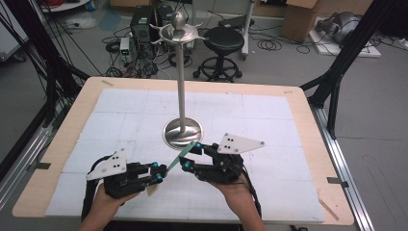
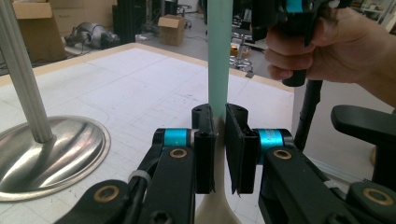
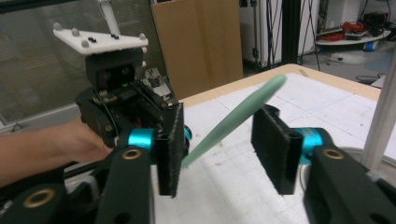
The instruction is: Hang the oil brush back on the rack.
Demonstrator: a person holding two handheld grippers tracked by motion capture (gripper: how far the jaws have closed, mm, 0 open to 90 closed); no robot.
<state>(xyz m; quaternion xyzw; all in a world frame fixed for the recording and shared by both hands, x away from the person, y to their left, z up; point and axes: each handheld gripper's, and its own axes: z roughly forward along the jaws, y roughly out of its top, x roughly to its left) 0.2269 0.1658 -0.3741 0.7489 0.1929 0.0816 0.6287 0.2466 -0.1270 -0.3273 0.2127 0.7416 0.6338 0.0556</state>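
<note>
Black jaws of the left gripper [image 2: 219,154] sit nearest the lens in the left gripper view, clenched on a pale green spatula [image 2: 219,56] whose flat blade rises straight up from between the pads while its cream lower end hangs below them. Right gripper [image 3: 224,149] holds its jaws parted; the green blade [image 3: 233,119] passes slantwise through the gap between them, nearer the left pad, and whether it touches that pad cannot be told. High view confirms the blade [image 1: 180,155] bridging from the left gripper [image 1: 156,172] to the right gripper [image 1: 185,156] above the counter [image 1: 298,103]. Beyond the right jaws stands a metal stand [image 1: 182,96], its round base [image 1: 183,132] resting on the counter's white mat.
</note>
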